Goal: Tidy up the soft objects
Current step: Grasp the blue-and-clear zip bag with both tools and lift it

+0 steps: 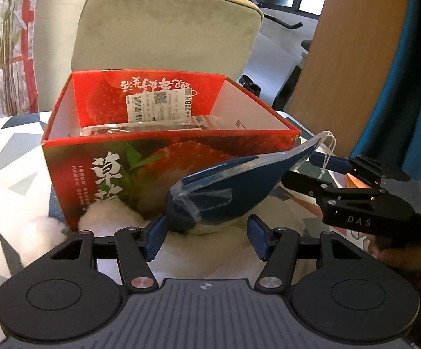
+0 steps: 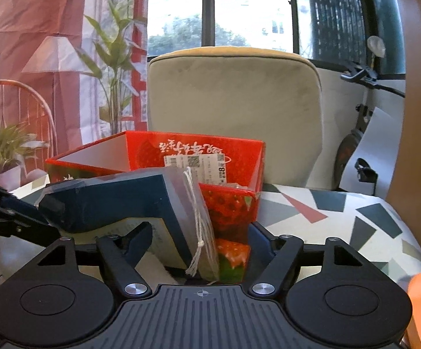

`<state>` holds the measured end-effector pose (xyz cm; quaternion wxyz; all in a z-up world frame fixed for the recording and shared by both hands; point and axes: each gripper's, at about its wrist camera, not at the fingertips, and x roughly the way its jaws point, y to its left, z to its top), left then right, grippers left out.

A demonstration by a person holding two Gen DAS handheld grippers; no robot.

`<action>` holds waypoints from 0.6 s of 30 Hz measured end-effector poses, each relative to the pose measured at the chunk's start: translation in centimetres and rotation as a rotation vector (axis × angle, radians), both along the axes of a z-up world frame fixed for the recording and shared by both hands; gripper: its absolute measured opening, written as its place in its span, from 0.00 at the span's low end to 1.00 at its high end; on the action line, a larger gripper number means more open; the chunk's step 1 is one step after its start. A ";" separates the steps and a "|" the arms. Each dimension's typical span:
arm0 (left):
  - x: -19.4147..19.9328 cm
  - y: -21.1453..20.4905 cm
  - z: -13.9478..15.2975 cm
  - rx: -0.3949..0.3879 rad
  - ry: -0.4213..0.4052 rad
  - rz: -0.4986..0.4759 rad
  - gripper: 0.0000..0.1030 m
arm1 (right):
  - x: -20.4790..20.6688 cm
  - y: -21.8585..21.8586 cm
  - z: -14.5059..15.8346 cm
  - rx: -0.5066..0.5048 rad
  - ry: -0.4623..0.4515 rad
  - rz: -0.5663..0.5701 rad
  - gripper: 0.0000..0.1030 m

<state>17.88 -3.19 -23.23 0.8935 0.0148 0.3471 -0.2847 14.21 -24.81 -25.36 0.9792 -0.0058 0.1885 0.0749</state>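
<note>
A dark blue soft item in a clear plastic bag (image 1: 233, 183) hangs in front of the red strawberry box (image 1: 100, 171). Its near end lies between the fingers of my open left gripper (image 1: 206, 235), which rest over a white fluffy cloth (image 1: 210, 258). My right gripper (image 1: 303, 171) reaches in from the right at the bag's far corner with the string tag. In the right wrist view the bag (image 2: 117, 203) and its white string (image 2: 195, 221) sit between the wide-open fingers of my right gripper (image 2: 201, 241). The box (image 2: 230, 206) holds a clear packet (image 1: 149, 128).
A beige chair back (image 1: 166, 26) stands behind the box. The table has a geometric-patterned cloth (image 2: 341, 212). A wooden panel (image 1: 355, 58) rises at the right. Potted plants (image 2: 4, 148) stand at the left.
</note>
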 end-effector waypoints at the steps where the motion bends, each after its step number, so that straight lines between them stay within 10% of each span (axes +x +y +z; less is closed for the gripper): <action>1: 0.4 -0.1 0.0 0.004 0.002 0.001 0.61 | 0.1 0.0 0.0 0.003 0.001 0.006 0.64; 18: 4.3 -1.1 -0.5 0.030 0.047 0.052 0.61 | 2.9 -0.1 -1.1 0.054 0.044 0.046 0.47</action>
